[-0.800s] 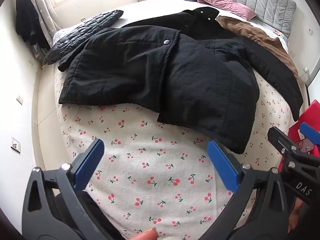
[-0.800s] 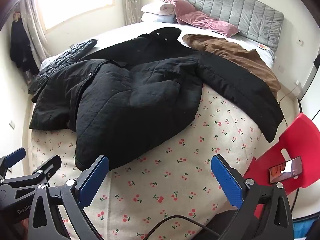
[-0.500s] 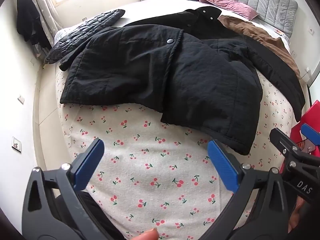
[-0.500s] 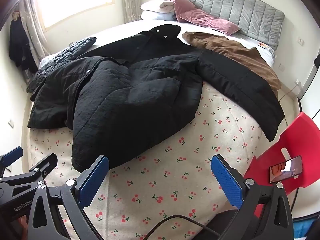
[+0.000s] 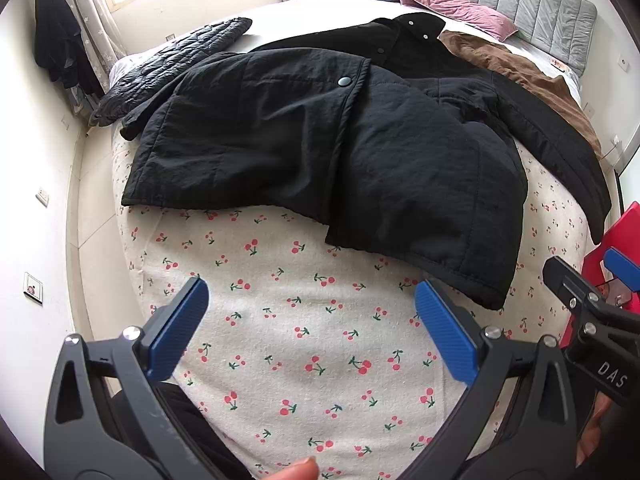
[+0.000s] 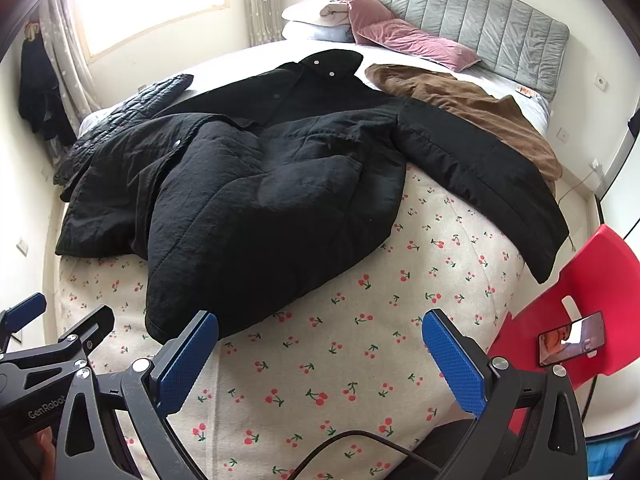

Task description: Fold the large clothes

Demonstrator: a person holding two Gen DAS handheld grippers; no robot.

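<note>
A large black padded coat lies spread on a bed with a cherry-print cover; its hem faces me and one sleeve stretches to the right. The coat also shows in the right wrist view. My left gripper is open and empty, above the bare cover just short of the hem. My right gripper is open and empty, also above the cover near the hem's right corner. Each gripper shows at the edge of the other's view.
A brown garment lies beyond the right sleeve. A black quilted jacket lies at the far left. Pillows rest by the grey headboard. A red chair with a phone stands at the right.
Both grippers have risen and drawn back slightly from the coat, so it sits farther up in both views. Both stay open; the coat has not moved.
</note>
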